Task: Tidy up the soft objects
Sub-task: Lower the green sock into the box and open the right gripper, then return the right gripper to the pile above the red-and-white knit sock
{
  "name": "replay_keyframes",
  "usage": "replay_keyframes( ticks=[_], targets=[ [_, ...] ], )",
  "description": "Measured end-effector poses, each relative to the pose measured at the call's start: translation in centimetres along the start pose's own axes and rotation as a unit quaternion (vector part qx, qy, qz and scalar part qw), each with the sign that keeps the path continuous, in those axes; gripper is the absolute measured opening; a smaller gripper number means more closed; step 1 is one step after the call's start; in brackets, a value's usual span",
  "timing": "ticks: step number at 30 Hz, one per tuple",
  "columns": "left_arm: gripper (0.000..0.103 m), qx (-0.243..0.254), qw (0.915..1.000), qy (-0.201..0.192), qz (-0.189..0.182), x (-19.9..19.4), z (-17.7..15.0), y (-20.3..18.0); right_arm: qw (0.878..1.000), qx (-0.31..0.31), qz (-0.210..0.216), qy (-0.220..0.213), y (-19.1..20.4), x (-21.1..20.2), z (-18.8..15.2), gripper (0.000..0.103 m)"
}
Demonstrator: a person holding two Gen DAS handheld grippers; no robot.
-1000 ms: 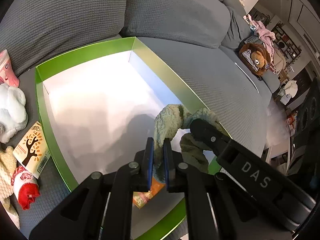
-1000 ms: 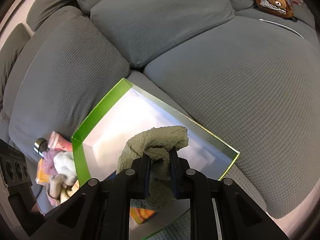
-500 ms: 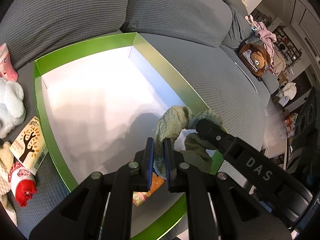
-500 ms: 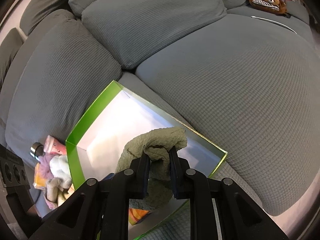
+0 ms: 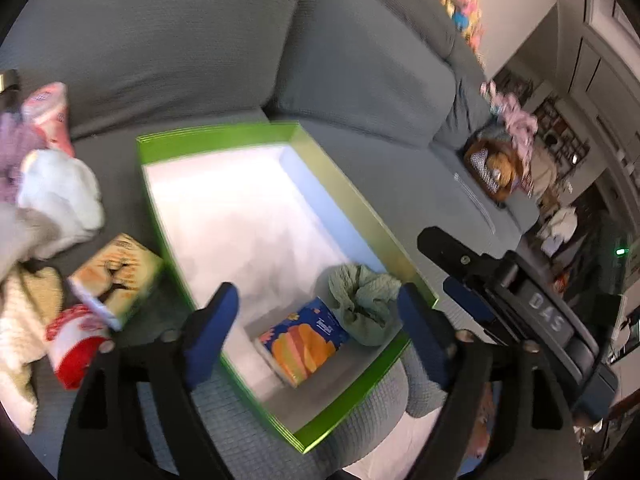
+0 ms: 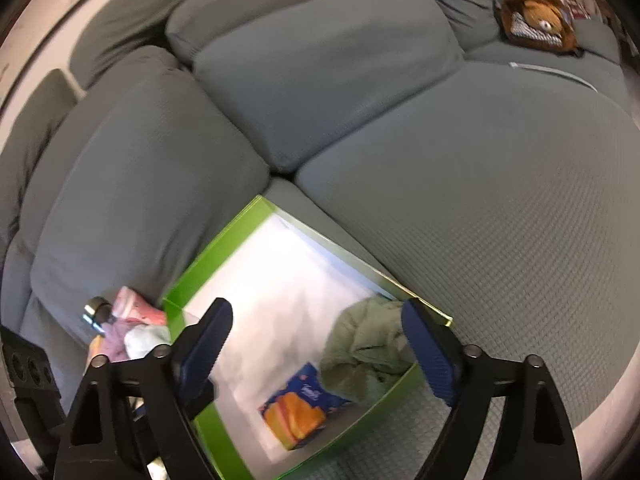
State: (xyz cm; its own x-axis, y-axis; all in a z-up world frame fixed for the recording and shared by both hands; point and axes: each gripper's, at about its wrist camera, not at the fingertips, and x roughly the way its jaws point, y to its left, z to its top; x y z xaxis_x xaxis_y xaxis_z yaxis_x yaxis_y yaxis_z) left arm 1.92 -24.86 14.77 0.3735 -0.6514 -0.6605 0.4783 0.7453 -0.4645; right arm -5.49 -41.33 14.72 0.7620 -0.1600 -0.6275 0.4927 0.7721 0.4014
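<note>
A green box with a white inside [image 5: 216, 136] [image 6: 218, 258] lies on the grey sofa. A crumpled pale green cloth [image 5: 364, 300] [image 6: 370, 344] lies in its near right corner, beside a blue and orange pack [image 5: 304, 336] [image 6: 302, 410]. My left gripper [image 5: 316, 316] is open and empty above the box's near end. My right gripper [image 6: 316, 336] is open and empty, also above the box. The right gripper's body shows at the right of the left wrist view [image 5: 520, 300].
Left of the box lies a pile of soft things: a white plush [image 5: 60, 196], a cream knit [image 5: 24, 312], a red and white sock [image 5: 74, 344], a pink item [image 5: 48, 116] and a printed pack [image 5: 116, 276]. A brown teddy [image 6: 536, 20] sits far along the sofa.
Both grippers have opened and let go of the green cloth, which now lies in the box's corner. Both have pulled back and up from the box.
</note>
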Motion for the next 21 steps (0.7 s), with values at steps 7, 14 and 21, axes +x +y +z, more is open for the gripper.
replay_keyframes(
  ticks=[7, 14, 21],
  targets=[
    [0.101, -0.047, 0.9941, -0.086, 0.047, -7.2, -2.1, 4.0, 0.999, -0.027, 0.028, -0.011, 2.3, -1.1, -0.4, 0.096],
    [0.101, -0.095, 0.9825, -0.121, 0.105, -12.8, -5.1, 10.6, 0.996, -0.065, 0.055, 0.001, 5.7, -1.2, -1.5, 0.096],
    [0.1, -0.161, 0.9656, -0.125, 0.161, -16.1, -8.7, 17.9, 0.989, -0.119, 0.081, 0.027, 10.4, -0.6, -3.7, 0.096]
  ],
)
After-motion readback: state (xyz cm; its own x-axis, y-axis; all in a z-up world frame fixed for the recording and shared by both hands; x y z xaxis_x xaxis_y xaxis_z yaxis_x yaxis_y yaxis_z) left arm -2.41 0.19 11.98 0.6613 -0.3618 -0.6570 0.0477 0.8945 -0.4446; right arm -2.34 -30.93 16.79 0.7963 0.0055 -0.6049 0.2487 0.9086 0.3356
